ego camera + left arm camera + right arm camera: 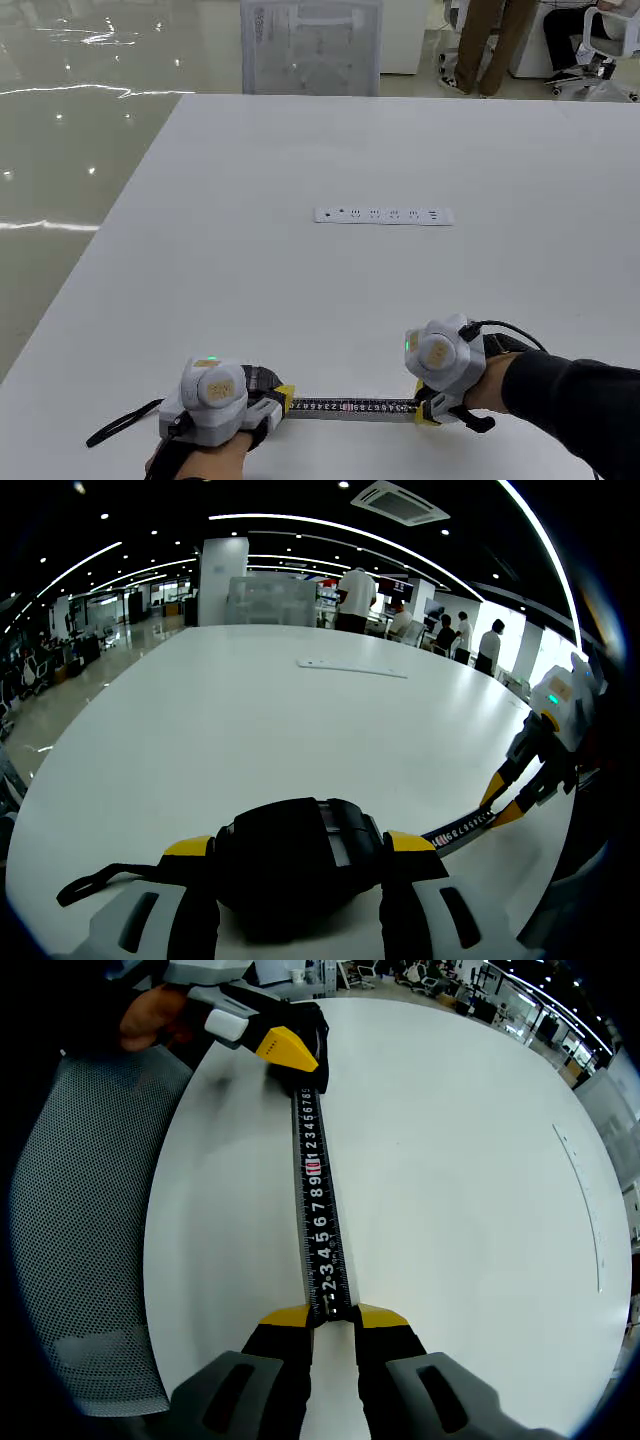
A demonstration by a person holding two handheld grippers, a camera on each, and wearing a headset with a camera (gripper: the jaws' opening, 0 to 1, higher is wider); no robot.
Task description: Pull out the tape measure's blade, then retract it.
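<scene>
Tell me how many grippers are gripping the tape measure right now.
2. The left gripper clamps the black case at the near edge of the table; the right gripper pinches the blade near its tip, further right.

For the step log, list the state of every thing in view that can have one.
left hand-held gripper: shut on the tape measure case.
right hand-held gripper: shut on the end of the blade.
tape measure case: clamped, blade partly out.
blade: pulled out, straight, low over the table.
strap: slack on the table.
power strip: lying flat, nothing plugged in.
</scene>
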